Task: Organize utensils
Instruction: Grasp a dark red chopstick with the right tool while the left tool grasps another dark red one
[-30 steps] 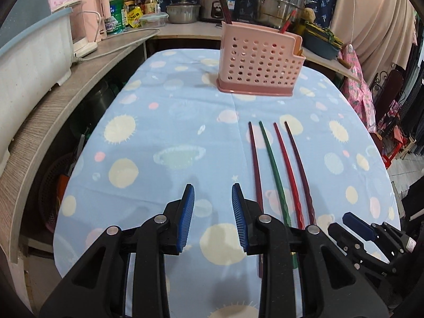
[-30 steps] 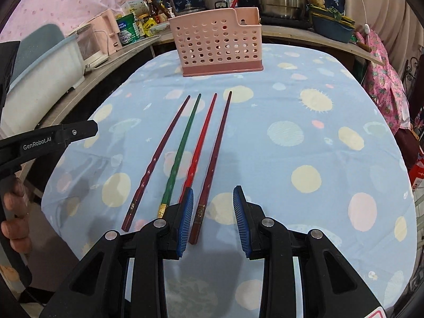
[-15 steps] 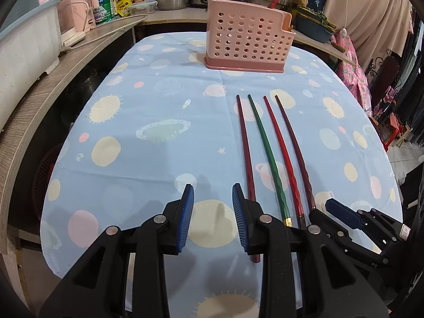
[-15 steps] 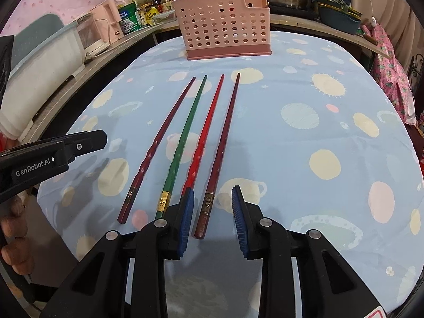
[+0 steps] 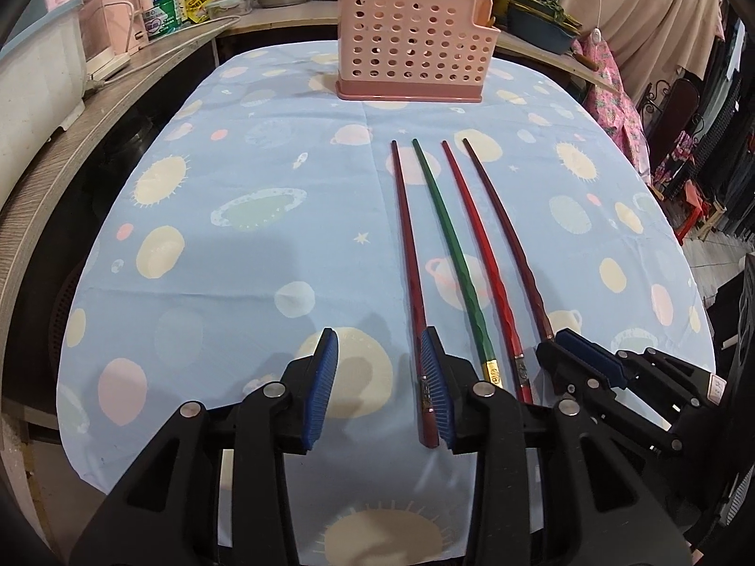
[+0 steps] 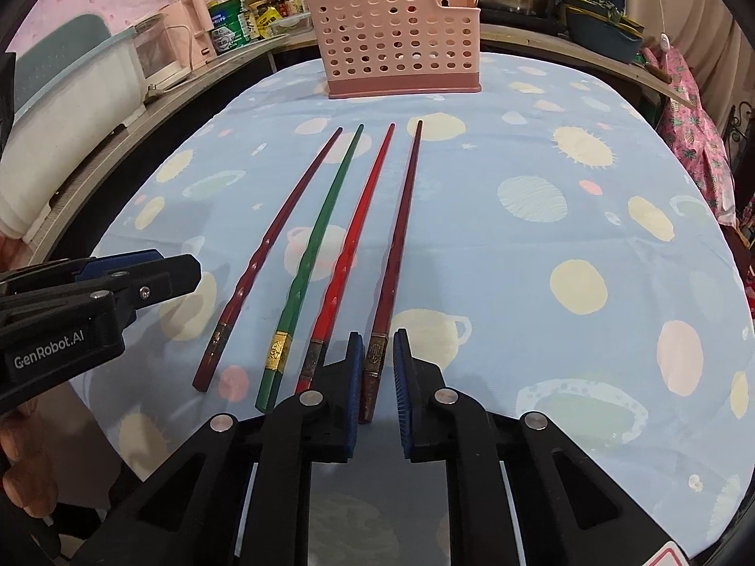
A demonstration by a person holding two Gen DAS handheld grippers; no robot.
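Four chopsticks lie side by side on the blue cloth: dark red [image 5: 406,245] [image 6: 273,240], green [image 5: 453,254] [image 6: 318,228], bright red [image 5: 479,254] [image 6: 358,231] and maroon [image 5: 512,240] [image 6: 401,236]. A pink perforated holder [image 5: 415,47] [image 6: 396,42] stands beyond their far tips. My left gripper [image 5: 380,368] hangs low over the near ends with its jaws opening; the dark red chopstick lies just inside its right finger. My right gripper [image 6: 377,363] straddles the maroon chopstick's near end with its jaws closing, a thin gap still showing.
The cloth-covered table [image 5: 236,236] ends close in front of both grippers. A wooden counter [image 5: 71,151] with a white tub, jars and pots runs along the left and back. A hand [image 6: 23,471] holds the left gripper's handle. Pink fabric hangs at the right.
My left gripper has come lower over the chopsticks' near ends and its jaws have widened. My right gripper's jaws have narrowed around the maroon chopstick.
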